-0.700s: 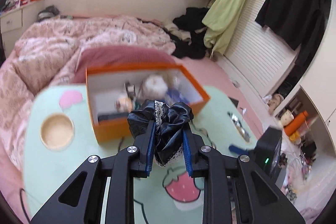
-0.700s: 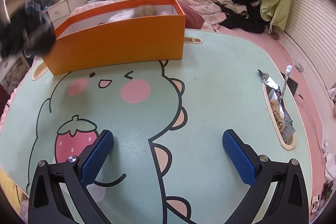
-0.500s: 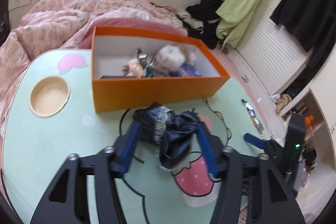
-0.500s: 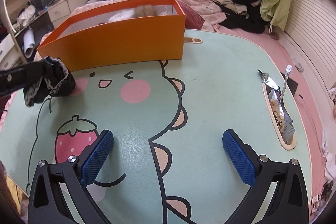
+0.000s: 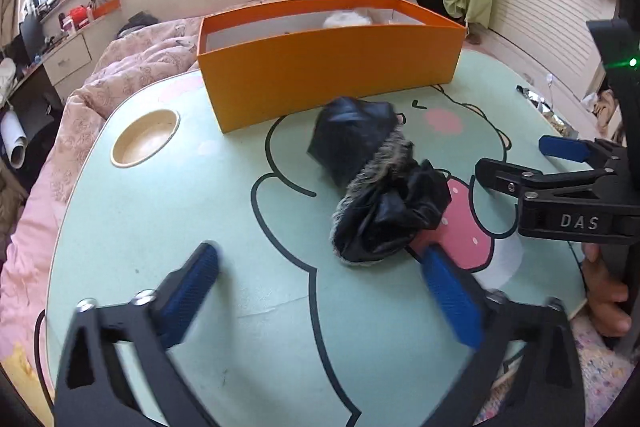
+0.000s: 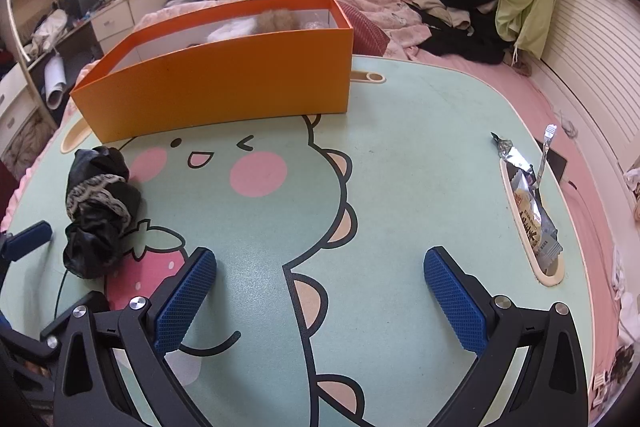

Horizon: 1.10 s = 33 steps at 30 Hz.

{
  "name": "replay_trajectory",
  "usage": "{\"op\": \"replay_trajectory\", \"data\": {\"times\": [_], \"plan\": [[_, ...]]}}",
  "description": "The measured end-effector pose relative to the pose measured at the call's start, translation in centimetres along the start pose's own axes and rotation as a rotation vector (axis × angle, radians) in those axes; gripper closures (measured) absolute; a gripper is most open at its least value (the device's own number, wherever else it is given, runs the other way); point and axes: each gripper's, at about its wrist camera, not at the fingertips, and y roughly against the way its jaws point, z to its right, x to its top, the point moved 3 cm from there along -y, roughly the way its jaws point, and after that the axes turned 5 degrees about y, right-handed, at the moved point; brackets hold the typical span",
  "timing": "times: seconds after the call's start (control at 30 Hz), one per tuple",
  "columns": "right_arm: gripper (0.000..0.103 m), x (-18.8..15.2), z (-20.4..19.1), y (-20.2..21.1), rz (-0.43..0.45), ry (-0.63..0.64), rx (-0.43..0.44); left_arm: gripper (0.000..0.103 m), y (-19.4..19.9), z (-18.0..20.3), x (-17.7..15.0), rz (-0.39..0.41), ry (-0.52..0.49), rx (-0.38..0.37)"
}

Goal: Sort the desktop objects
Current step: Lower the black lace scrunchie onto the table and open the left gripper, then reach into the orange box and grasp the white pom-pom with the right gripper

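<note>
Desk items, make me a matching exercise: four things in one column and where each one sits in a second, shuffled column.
Things:
1. black scrunchie
2. orange box
3. snack packet
4. round cup holder

Places:
A. in the slot at the table's right edge
B. sunk into the table's left side
C. at the back of the table
D. on the table by the strawberry picture

Pairs: 1-D, 2-C, 3-A, 4-B

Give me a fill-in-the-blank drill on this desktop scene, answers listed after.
1. The black scrunchie lies on the ____, outside the orange box.
2. The left hand-held gripper is ____, holding nothing.
3. The snack packet sits in a slot at the table's ____ edge in the right wrist view.

Answers: table; open; right
</note>
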Motion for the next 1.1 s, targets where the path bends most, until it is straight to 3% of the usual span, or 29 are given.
{"op": "replay_trajectory", "data": {"times": [0.37,0.5,0.63,0.73,0.83,0.93,1.0,1.1], "plan": [[0.001,0.3,-1.3,-0.1,-0.01,0.026,0.021,0.0,0.6,-0.2,0.4,0.009,-0.001,-0.009],[0.026,1.7,-2.3,0.9,0.005,0.069,0.095,0.0,0.1,-0.1,0.2,0.009,-0.001,-0.013],[0.031,7.3,-2.7,3.9,0.098,0.06,0.207,0.0,0.0,-0.1,0.1,0.01,-0.001,-0.014],[0.033,11.9,-3.7,3.8,0.118,0.072,0.249,0.0,0.0,-0.1,0.1,0.01,-0.001,-0.014],[0.033,15.9,-4.9,1.3,0.068,0.064,0.28,0.0,0.0,-0.1,0.1,0.01,-0.001,-0.014],[0.033,18.1,-6.2,-2.7,0.004,0.059,0.214,0.0,0.0,0.0,0.1,0.012,-0.001,-0.016],[0.04,18.9,-7.0,-5.5,-0.052,0.068,0.161,0.0,0.0,0.0,0.1,0.014,-0.001,-0.018],[0.053,18.8,-7.3,-8.8,-0.15,0.023,0.188,0.0,0.0,-0.1,0.0,0.016,-0.002,-0.021]]}}
